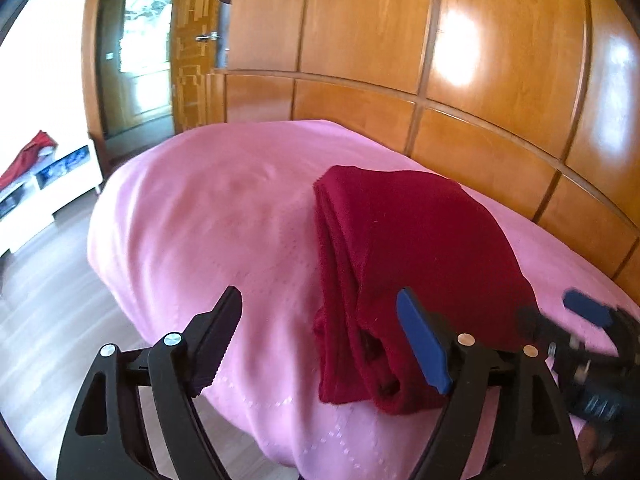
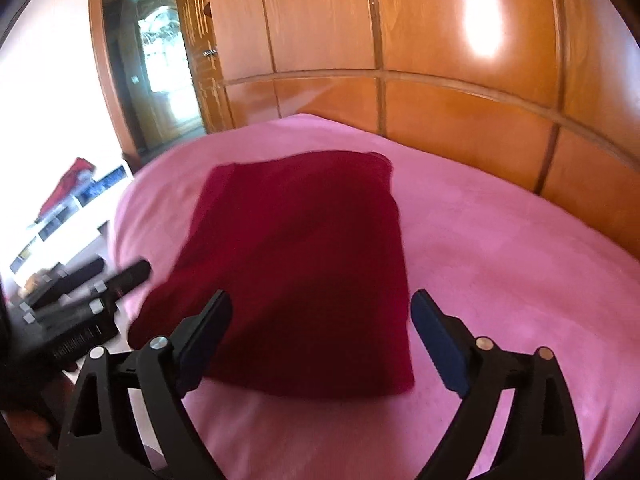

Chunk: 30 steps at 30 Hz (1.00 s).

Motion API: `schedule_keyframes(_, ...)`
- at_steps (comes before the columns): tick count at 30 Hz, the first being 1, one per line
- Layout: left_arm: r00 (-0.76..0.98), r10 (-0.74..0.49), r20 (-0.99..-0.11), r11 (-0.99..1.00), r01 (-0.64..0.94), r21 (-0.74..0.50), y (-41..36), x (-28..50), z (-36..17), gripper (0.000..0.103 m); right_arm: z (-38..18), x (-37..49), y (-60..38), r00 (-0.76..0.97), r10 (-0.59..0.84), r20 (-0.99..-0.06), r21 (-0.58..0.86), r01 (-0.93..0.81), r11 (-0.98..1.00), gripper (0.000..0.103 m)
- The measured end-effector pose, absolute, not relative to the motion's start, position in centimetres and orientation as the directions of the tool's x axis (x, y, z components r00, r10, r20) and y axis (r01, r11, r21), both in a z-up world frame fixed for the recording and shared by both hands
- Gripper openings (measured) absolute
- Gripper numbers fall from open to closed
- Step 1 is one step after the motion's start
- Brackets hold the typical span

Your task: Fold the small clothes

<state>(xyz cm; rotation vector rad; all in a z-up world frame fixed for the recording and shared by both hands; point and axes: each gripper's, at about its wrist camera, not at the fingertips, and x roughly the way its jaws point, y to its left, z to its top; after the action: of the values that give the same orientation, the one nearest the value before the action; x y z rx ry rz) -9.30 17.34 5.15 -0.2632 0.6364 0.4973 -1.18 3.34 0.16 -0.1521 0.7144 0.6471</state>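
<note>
**Entry: folded dark red garment on pink bedspread, both tongs free**

Item: one dark red garment [image 2: 296, 264], soft knit, lies in a compact rectangle on the pink bedspread [image 2: 500, 280] of a bed, stacked layers showing along its left edge in the left wrist view.

Left gripper [image 1: 320, 344]: tongs wide, holding nothing; its blue finger sits over the garment's near corner, contact unclear.

Right gripper [image 2: 322, 340]: tongs wide, holding nothing, poised over the garment's near edge.

Step in hand, by judgement: the fold looks finished or nearly so, both tools released.

Next move calls for: either a last smoothing of the loose near-left layers, or a pinch through all layers to carry the bundle aside without it opening.

Containers: none on the bed; a white low cabinet [image 1: 60, 192] stands on the floor beyond it, contents too blurred to name
</note>
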Motion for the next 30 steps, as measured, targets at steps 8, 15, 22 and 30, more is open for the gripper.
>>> schedule_keyframes(8,0.673,0.389,-0.629,0.83,-0.553,-0.079,16.4,-10.6,5.4,0.089,0.3,-3.0,2.2,0.619,0.449,-0.644,0.044,-0.556,0.83,0.098)
schedule_keyframes(15,0.678,0.396,-0.62,0.822,-0.563,-0.091,16.3,-11.1,5.5,0.092,0.9,-2.9,2.0,0.644,0.44,-0.626,0.039,-0.537,0.842,0.1)
schedule_keyframes(22,0.677,0.401,-0.617,0.817,-0.569,-0.095,16.5,-11.3,5.5,0.092,0.9,-3.2,2.4,0.645,0.439,-0.625,0.025,-0.546,0.837,0.1)
schedule_keyframes(30,0.674,0.406,-0.617,0.814,-0.574,-0.091,16.6,-11.4,5.5,0.092,0.9,-3.3,2.6,0.648,0.444,-0.619,0.027,-0.548,0.836,0.1)
